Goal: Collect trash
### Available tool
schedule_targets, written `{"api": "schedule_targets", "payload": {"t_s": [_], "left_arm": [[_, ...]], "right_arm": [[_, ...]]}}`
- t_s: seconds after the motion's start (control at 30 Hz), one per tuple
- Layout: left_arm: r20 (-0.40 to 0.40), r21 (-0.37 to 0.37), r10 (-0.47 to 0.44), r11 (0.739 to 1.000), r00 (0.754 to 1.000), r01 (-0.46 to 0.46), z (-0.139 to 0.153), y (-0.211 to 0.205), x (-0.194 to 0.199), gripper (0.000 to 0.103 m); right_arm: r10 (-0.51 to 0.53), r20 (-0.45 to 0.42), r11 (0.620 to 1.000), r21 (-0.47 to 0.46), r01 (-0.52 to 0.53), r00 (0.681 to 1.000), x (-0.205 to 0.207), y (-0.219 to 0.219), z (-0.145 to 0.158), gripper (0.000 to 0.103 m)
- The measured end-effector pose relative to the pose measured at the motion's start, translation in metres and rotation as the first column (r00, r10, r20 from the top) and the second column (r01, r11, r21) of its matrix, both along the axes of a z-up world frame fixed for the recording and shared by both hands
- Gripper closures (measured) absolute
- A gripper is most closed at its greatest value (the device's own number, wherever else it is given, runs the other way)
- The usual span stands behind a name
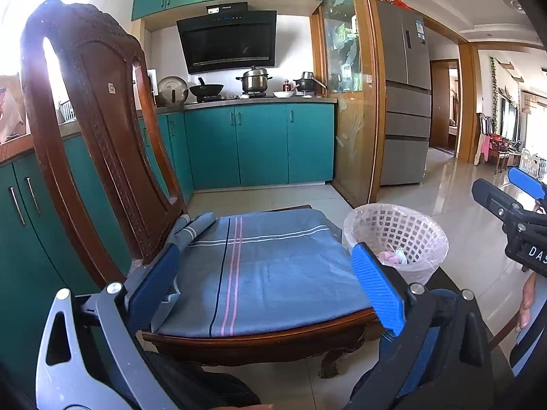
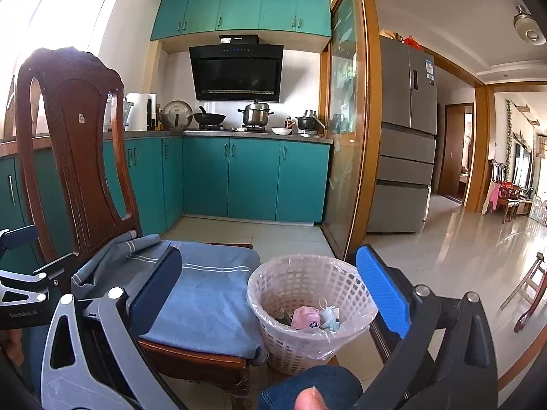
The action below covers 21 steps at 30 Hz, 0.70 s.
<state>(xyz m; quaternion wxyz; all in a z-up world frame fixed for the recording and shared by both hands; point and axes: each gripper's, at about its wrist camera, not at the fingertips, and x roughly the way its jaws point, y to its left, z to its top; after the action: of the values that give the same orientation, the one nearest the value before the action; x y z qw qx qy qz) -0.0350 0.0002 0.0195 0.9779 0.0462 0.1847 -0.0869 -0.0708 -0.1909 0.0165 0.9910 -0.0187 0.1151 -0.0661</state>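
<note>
The scene was a kitchen with teal cabinets, a black range hood over the stove, and a glossy tiled floor running out to a living area. A carved wooden chair (image 1: 102,143) stood in the foreground, its seat covered by a grey-blue striped cloth (image 1: 259,273) that carried no visible litter. Just beside the seat's right edge, on the floor, sat a white lattice wastebasket (image 2: 307,311) lined with a clear bag. Inside it lay crumpled trash (image 2: 312,317): a pink wad, pale scraps and something green. The left gripper (image 1: 270,290) hovered over the seat with its jaws wide and nothing between them. The right gripper (image 2: 273,294) hung above the basket, equally wide and unloaded. Judging by this, the collecting seemed largely done; no loose trash showed on chair or floor.
</note>
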Motion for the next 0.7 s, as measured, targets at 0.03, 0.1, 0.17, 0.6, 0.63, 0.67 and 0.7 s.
{"api": "schedule_targets", "payload": {"t_s": [0.03, 0.1, 0.17, 0.6, 0.63, 0.67, 0.7], "left_arm": [[0.001, 0.000, -0.001, 1.000, 1.000, 0.001, 0.0004, -0.0005, -0.0005, 0.003], [0.000, -0.001, -0.001, 1.000, 1.000, 0.001, 0.0002, -0.0016, -0.0016, 0.003], [-0.005, 0.000, -0.003, 1.000, 1.000, 0.003, -0.0004, -0.0024, -0.0022, 0.003], [-0.020, -0.010, -0.004, 1.000, 1.000, 0.004, -0.0003, -0.0012, 0.0014, 0.003], [-0.021, -0.011, -0.004, 1.000, 1.000, 0.004, -0.0003, -0.0016, 0.0015, 0.003], [-0.022, -0.011, -0.005, 1.000, 1.000, 0.005, -0.0006, -0.0018, 0.0017, 0.003], [-0.024, -0.010, -0.006, 1.000, 1.000, 0.006, -0.0009, -0.0017, 0.0021, 0.003]], "right_arm": [[-0.001, 0.000, 1.000, 0.000, 0.001, 1.000, -0.0003, 0.0005, 0.0003, 0.003], [-0.003, 0.002, 1.000, 0.001, 0.003, 1.000, -0.0017, -0.0002, 0.0001, 0.003], [-0.004, 0.001, 1.000, 0.003, 0.004, 1.000, -0.0025, -0.0007, 0.0003, 0.003], [-0.016, -0.007, 1.000, 0.002, 0.016, 1.000, -0.0046, -0.0007, -0.0015, 0.003], [-0.016, -0.008, 1.000, 0.002, 0.016, 1.000, -0.0046, -0.0005, -0.0016, 0.003], [-0.017, -0.007, 1.000, 0.002, 0.017, 1.000, -0.0046, -0.0002, -0.0017, 0.003], [-0.017, -0.007, 1.000, 0.002, 0.017, 1.000, -0.0046, 0.0000, -0.0019, 0.003]]}}
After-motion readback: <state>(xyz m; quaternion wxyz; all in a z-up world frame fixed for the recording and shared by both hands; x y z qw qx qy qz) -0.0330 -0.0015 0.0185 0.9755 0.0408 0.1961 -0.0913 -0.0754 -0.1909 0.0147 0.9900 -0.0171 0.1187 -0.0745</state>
